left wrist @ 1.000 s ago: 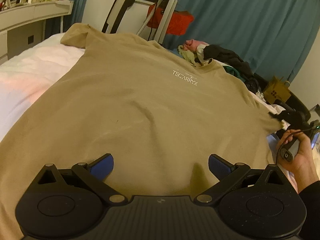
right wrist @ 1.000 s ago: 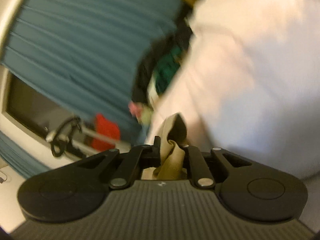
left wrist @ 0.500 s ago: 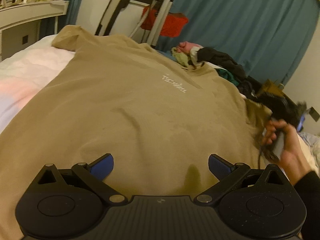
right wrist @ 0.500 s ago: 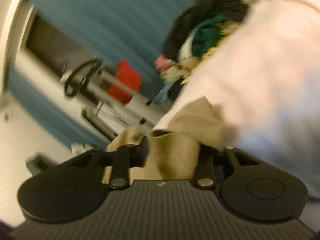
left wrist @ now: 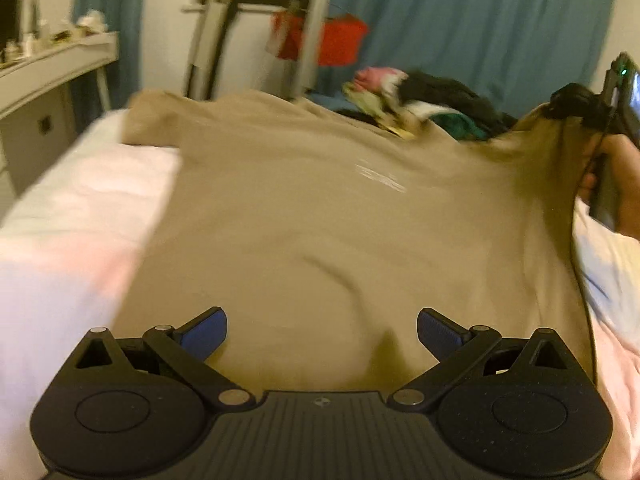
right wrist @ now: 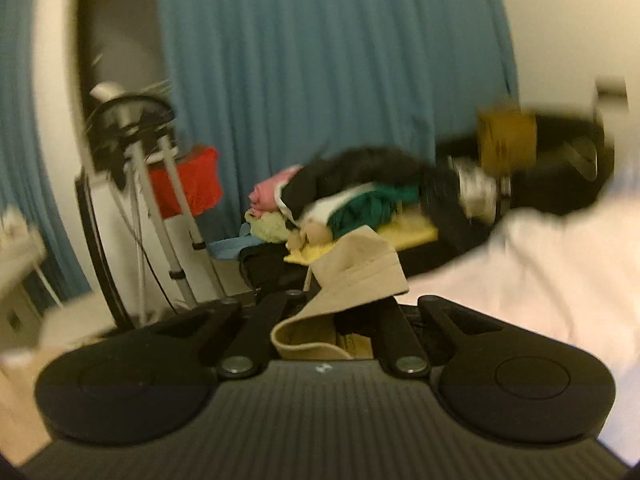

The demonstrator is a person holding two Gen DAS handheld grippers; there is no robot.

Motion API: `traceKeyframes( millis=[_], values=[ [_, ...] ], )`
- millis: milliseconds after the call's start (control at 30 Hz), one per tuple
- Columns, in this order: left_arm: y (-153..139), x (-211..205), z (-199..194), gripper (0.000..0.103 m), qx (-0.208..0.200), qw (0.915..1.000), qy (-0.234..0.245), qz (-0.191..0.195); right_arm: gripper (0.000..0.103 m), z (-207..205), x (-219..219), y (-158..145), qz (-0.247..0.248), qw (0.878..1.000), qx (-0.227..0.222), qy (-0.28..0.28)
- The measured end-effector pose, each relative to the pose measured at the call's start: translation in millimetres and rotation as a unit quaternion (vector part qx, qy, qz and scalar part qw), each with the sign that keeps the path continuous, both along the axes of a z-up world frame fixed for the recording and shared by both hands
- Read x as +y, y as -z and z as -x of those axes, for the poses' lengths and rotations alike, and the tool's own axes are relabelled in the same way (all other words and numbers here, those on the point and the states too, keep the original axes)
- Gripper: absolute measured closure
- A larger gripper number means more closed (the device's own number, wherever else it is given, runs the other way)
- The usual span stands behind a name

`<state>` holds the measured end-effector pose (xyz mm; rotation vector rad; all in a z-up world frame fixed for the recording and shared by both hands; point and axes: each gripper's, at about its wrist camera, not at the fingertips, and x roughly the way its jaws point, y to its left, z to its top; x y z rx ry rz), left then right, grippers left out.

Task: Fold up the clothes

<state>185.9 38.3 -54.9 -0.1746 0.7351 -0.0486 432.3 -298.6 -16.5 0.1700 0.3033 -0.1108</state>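
Observation:
A tan T-shirt [left wrist: 320,232] with small white chest lettering lies spread on the bed [left wrist: 80,216]. My left gripper [left wrist: 322,330] is open and empty, its blue pads low over the shirt's hem. My right gripper [right wrist: 332,312] is shut on the shirt's right sleeve [right wrist: 360,268], whose tan fabric bunches between the fingers. In the left wrist view the right gripper [left wrist: 572,110] holds that sleeve lifted above the bed at the far right, and the shirt's right side rises toward it.
A pile of mixed clothes [left wrist: 420,100] lies at the bed's far end, also in the right wrist view [right wrist: 352,204]. Behind stand a metal frame with a red cloth [left wrist: 320,40], teal curtains [left wrist: 480,20] and a white shelf [left wrist: 48,64] at left.
My right gripper has lifted the sleeve up off the bed and swung level. The shirt's right side now rises with it. My left gripper stays open over the hem.

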Motion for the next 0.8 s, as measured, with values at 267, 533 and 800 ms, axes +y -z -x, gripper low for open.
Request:
traceKeyframes(
  millis=[267, 533, 800],
  values=[
    [-6, 51, 0, 0.001, -0.015, 0.9977, -0.052, 0.040, 0.096, -15, 193, -10, 0.145, 0.983, 0.024, -0.107],
    [19, 71, -21, 0.001, 0.010, 0.9949, -0.063, 0.078, 0.093, -61, 278, 74, 0.170, 0.964, 0.119, -0.165],
    [22, 69, -25, 0.001, 0.004, 0.9966, -0.050, 0.065, 0.013, -39, 259, 55, 0.071, 0.968, 0.107, -0.215]
  ],
)
